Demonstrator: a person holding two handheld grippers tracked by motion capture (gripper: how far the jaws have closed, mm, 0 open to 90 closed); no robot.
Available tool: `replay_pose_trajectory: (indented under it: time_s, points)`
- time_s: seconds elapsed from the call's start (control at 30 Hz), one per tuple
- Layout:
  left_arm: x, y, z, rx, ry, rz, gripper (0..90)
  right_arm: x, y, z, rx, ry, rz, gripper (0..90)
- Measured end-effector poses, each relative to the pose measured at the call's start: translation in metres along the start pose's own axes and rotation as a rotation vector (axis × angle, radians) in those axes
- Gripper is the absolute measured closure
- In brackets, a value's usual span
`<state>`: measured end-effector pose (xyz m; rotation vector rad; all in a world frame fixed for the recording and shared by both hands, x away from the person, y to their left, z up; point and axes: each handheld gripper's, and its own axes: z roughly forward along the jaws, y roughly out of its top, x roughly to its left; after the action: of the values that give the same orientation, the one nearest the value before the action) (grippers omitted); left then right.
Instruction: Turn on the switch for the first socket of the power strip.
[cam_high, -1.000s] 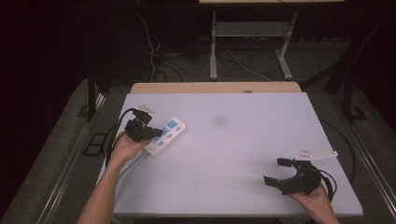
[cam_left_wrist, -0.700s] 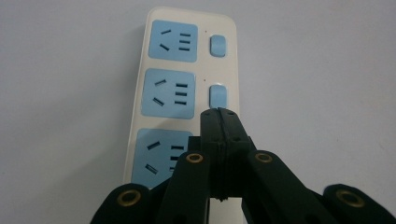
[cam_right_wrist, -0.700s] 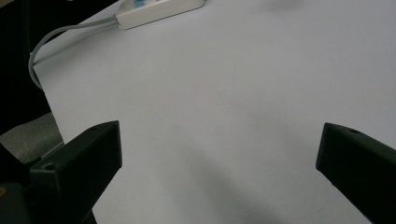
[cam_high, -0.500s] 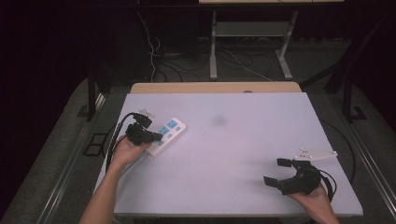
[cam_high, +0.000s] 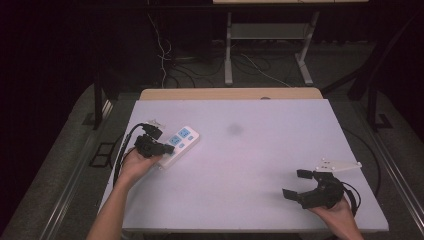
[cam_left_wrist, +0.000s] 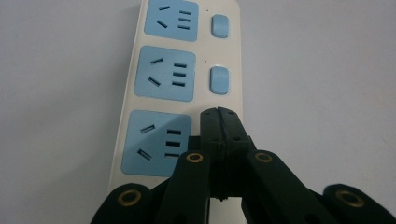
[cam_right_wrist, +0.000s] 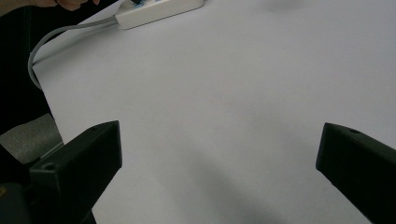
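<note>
White power strip (cam_high: 179, 143) with blue sockets lay at the left of the pale surface (cam_high: 250, 150), cord trailing off the edge. Left tongs (cam_left_wrist: 219, 116) were clenched, jaws pressed together, tips over the strip's nearest switch. Right tongs (cam_high: 296, 184) stood released, jaws wide apart, near the right front corner, well apart from the strip

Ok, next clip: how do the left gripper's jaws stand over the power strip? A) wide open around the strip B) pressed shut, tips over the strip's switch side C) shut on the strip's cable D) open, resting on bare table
B: in the left gripper view the left gripper has its jaws pressed together, tips over the power strip beside the nearest blue socket, below the second switch.
</note>
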<state>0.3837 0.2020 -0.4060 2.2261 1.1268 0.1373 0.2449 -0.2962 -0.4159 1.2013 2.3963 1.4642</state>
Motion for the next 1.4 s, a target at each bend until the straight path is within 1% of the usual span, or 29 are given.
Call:
replay_pose_trajectory:
  time_s: [0.13,0.23,0.27,0.3,0.33,0.43,0.53,0.57,0.63,0.67,0.77,0.87,1.13,1.37,1.4]
  points:
    - [0.0016,-0.0026,0.0006,-0.017,-0.009,-0.015,89.8,0.0001,-0.0001,0.0001,0.000,0.000,-0.001,0.0]
    - [-0.0001,-0.0021,0.0010,-0.009,0.003,-0.016,89.9,0.0006,0.0000,0.0005,0.005,0.001,-0.002,0.0]
    - [-0.0003,-0.0021,0.0010,-0.007,0.006,-0.023,89.9,0.0009,0.0001,0.0005,0.006,0.000,-0.004,0.0]
    - [-0.0002,-0.0024,0.0014,-0.012,0.005,-0.043,90.0,0.0012,0.0002,0.0007,0.005,0.000,-0.006,0.0]
    - [0.0003,-0.0028,0.0013,-0.014,0.003,-0.054,89.9,0.0015,0.0003,0.0007,0.006,0.000,-0.007,0.0]
    - [-0.0009,-0.0062,0.0016,-0.038,0.009,-0.068,90.0,0.0015,0.0005,0.0002,0.003,0.000,-0.005,0.0]
    - [0.0000,-0.0098,0.0019,-0.055,0.002,-0.095,90.0,0.0009,0.0005,-0.0006,-0.001,-0.002,-0.006,0.0]
    - [-0.0013,-0.0099,0.0019,-0.055,0.013,-0.094,90.0,0.0007,0.0006,-0.0009,-0.003,-0.003,-0.006,0.0]
    - [-0.0052,-0.0084,0.0022,-0.048,0.041,-0.075,90.0,0.0006,0.0007,-0.0015,-0.006,-0.005,-0.004,0.0]
    - [-0.0060,-0.0082,0.0023,-0.048,0.046,-0.075,90.0,0.0006,0.0007,-0.0015,-0.006,-0.005,-0.004,0.0]
    - [-0.0035,-0.0103,0.0020,-0.061,0.028,-0.100,90.0,-0.0006,0.0006,-0.0015,-0.004,-0.010,-0.002,0.0]
    - [-0.0035,-0.0095,0.0021,-0.058,0.029,-0.093,89.9,-0.0016,0.0002,-0.0021,-0.006,-0.014,0.003,0.0]
    - [-0.0001,-0.0099,0.0017,-0.062,0.007,-0.116,89.8,-0.0064,-0.0006,-0.0025,-0.002,-0.020,0.019,0.0]
    - [-0.0006,-0.0100,0.0016,-0.064,0.010,-0.116,89.8,-0.0064,-0.0011,-0.0022,0.000,-0.023,0.016,0.0]
    - [-0.0003,-0.0097,0.0010,-0.072,0.011,-0.121,89.8,-0.0066,-0.0011,-0.0022,0.000,-0.023,0.017,0.0]
